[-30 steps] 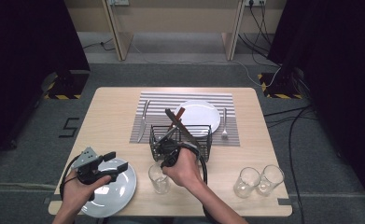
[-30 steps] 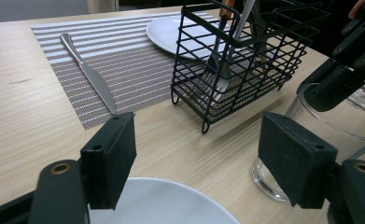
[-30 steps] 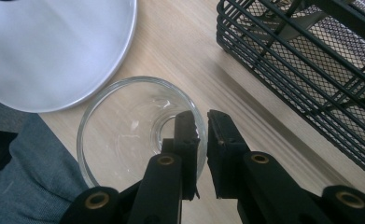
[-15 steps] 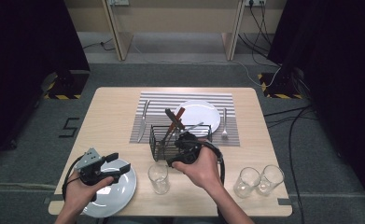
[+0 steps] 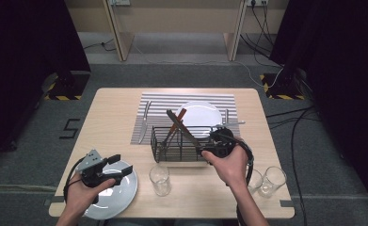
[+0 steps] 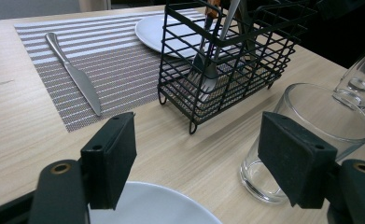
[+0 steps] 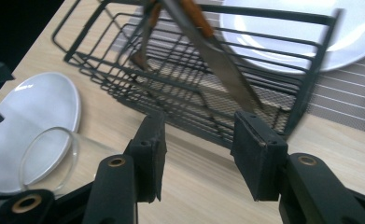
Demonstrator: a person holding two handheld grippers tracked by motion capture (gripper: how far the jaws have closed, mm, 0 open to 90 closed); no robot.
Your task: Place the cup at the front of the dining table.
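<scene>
Hovering just short of the black wire caddy (image 7: 203,79), the right gripper (image 7: 199,154) has its jaws apart with nothing between them, the caddy's near wall and a leaning knife (image 7: 217,56) straight ahead. The left gripper (image 6: 199,158), jaws wide and empty, hangs over a white plate (image 6: 147,205), a drinking glass (image 6: 311,135) beside its right jaw.

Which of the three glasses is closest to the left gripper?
The lone glass in front of the wire basket, beside the left gripper. The other two stand together at the right edge.
</scene>
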